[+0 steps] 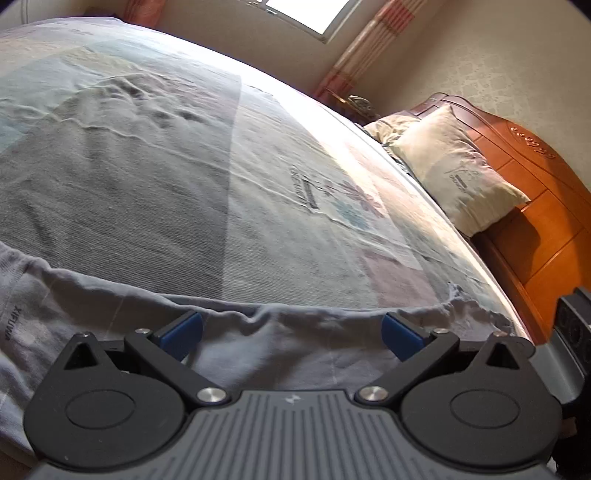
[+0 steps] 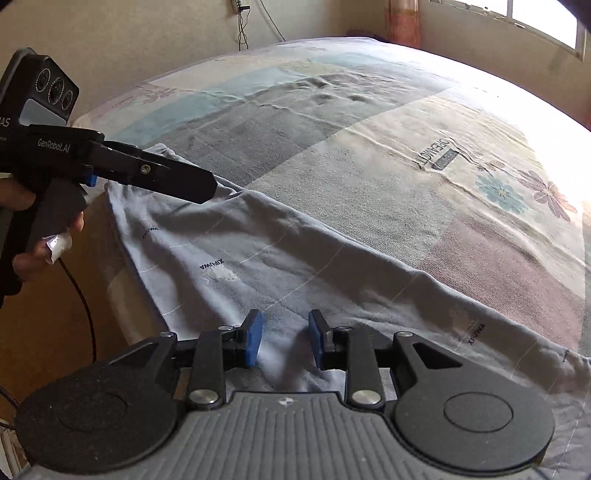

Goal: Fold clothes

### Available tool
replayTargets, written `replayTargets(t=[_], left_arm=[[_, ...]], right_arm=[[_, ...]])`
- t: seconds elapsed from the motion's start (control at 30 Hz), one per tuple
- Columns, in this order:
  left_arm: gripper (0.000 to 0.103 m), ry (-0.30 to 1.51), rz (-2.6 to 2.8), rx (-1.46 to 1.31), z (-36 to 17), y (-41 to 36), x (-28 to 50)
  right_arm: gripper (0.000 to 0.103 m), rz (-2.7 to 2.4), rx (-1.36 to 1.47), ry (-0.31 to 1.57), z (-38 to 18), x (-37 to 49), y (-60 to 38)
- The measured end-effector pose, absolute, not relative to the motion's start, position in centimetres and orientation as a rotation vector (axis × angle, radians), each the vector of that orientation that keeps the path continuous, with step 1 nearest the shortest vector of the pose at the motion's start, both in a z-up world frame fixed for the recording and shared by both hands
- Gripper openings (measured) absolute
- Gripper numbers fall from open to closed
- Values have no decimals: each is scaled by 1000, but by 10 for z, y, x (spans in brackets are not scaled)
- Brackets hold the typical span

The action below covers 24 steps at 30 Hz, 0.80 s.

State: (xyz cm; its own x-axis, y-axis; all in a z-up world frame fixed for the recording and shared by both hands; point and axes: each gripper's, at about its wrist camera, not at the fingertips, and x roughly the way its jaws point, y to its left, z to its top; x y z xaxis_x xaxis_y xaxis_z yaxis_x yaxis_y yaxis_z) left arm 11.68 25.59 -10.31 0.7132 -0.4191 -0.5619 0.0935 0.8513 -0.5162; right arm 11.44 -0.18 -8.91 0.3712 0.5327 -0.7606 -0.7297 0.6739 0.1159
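**While the garment lies flat, folding is barely begun**

Although the pale grey garment (image 2: 280,258) is spread along the near edge of the bed (image 2: 369,140), no crisp fold shows yet; it lies as one long strip with soft wrinkles, one end hanging slightly over the bed's corner. Judgement: early stage, cloth laid out or perhaps halved once, with the folds proper left to do.

Left gripper (image 1: 291,328): jaws wide apart, blue pads (image 1: 184,328) resting over the garment's far hem, nothing pinched. In the right wrist view it shows side-on above the cloth's far end, with a hand (image 2: 33,236) on its grip.

Right gripper (image 2: 284,339): jaws partly apart, cloth lying beneath the gap, pads not pressing on it.

Surroundings: patterned bedsheet (image 1: 332,206) with some creases, pillow (image 1: 454,173) against a wooden headboard (image 1: 535,206), curtain (image 1: 369,48) by a bright window (image 1: 306,14), a cable (image 2: 83,302) trailing from the left tool.

Obstructions: none on the bed. Window glare washes out the far side, and the overhanging end may drag when lifted.
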Motion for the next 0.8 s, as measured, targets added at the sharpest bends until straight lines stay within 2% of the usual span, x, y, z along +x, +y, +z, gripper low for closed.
replayTargets(t=[0.17, 0.33, 0.47, 0.53, 0.8], left_arm=[[102, 718, -175, -511, -88, 273, 129], [102, 699, -210, -450, -76, 257, 87], [102, 769, -167, -402, -99, 233, 57], [102, 747, -143, -394, -104, 225, 42], [102, 736, -93, -342, -87, 211, 18]], right_arm=[[36, 814, -259, 861, -89, 109, -4], [40, 810, -289, 838, -86, 100, -6], [44, 804, -321, 838, -86, 92, -14], [45, 798, -325, 849, -88, 90, -21], [44, 759, -341, 789, -73, 72, -42]])
